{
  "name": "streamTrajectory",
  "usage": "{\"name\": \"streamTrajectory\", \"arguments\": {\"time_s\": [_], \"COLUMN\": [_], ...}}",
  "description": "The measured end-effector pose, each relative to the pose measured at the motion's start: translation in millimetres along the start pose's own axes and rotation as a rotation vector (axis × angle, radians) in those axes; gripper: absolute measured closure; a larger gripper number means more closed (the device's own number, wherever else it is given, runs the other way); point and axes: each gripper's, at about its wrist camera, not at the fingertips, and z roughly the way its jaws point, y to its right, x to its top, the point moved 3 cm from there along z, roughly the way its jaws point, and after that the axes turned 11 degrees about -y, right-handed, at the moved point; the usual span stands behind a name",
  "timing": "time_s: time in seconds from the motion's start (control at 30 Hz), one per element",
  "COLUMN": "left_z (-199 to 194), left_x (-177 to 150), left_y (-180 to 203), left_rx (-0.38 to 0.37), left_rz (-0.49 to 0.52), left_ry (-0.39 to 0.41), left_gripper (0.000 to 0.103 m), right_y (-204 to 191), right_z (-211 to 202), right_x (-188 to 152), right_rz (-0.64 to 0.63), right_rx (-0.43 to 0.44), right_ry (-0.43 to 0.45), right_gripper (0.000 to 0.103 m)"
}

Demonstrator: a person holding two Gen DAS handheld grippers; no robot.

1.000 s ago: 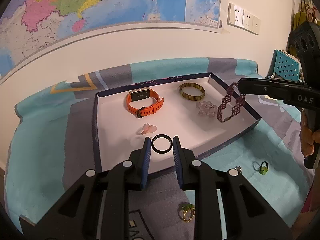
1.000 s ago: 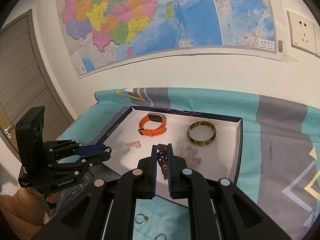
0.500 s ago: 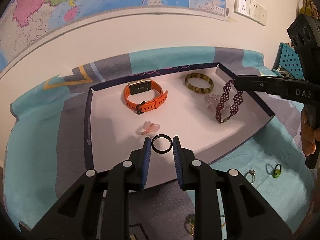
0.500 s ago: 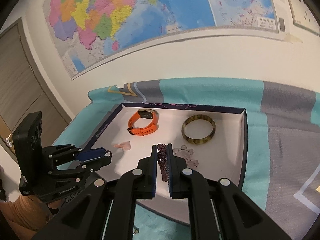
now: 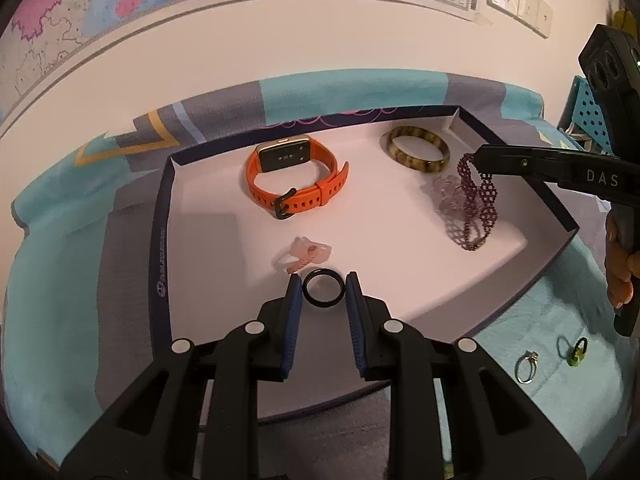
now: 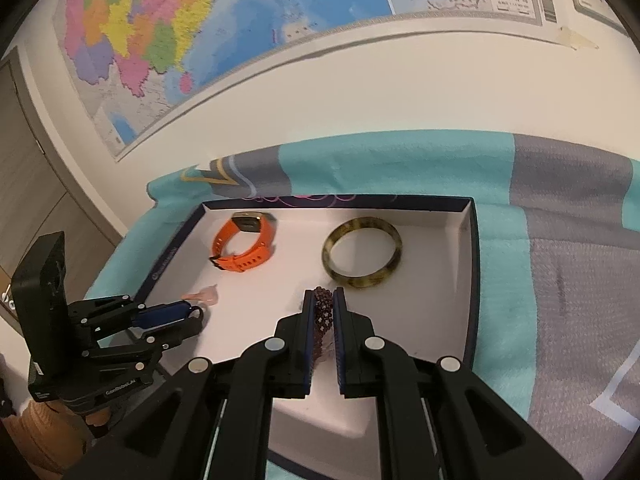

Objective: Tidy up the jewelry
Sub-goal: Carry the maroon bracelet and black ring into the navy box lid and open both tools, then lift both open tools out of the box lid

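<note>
Left tongs (image 5: 323, 278) pinch our smooth black ring (image 5: 323, 288) above the white tray (image 5: 400, 248); right tongs (image 6: 323, 294) clamp one beaded maroon bracelet (image 6: 323, 312), dangling above it. Ahead: one orange watch (image 5: 296, 182), one mottled bangle (image 5: 418, 153).

Bare tray (image 5: 224, 216) floor lies open at nine o'clock; watch (image 5: 294, 184) blocks twelve, pink ring (image 5: 308, 254) sits just ahead, bangle (image 5: 418, 154) at one.

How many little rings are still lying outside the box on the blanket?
2, both on the blanket by the box's near right corner: a thin metal ring and, just right of it, a green ring. More could be hidden behind the left gripper.
</note>
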Motion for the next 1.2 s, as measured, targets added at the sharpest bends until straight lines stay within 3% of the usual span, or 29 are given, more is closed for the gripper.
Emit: {"name": "streamTrajectory", "arguments": {"time_s": [0.43,0.63,0.83,1.2], "left_z": [3,-9,-36,-76], "left_x": [5,1,-11,-55], "left_y": [1,2,0,0], "left_rx": [0.014,0.027,0.041,0.044], "left_rz": [-0.005,0.0,-0.007,-0.026], "left_ry": [-0.001,0.035,0.1,0.159], "left_gripper": [0.08,0.063,0.055,0.052], "right_y": [6,5,-8,-43], "right_z": [14,4,-21,-48], "right_x": [13,7,-6,-61], "right_rz": [0.014,0.022,-0.014,-0.137], "right_rx": [-0.057,-0.07,-0.052,-0.016], "right_ry": [-0.007,0.01,0.047,0.013], "right_gripper": [0.095,0.092,0.076,0.066]}}
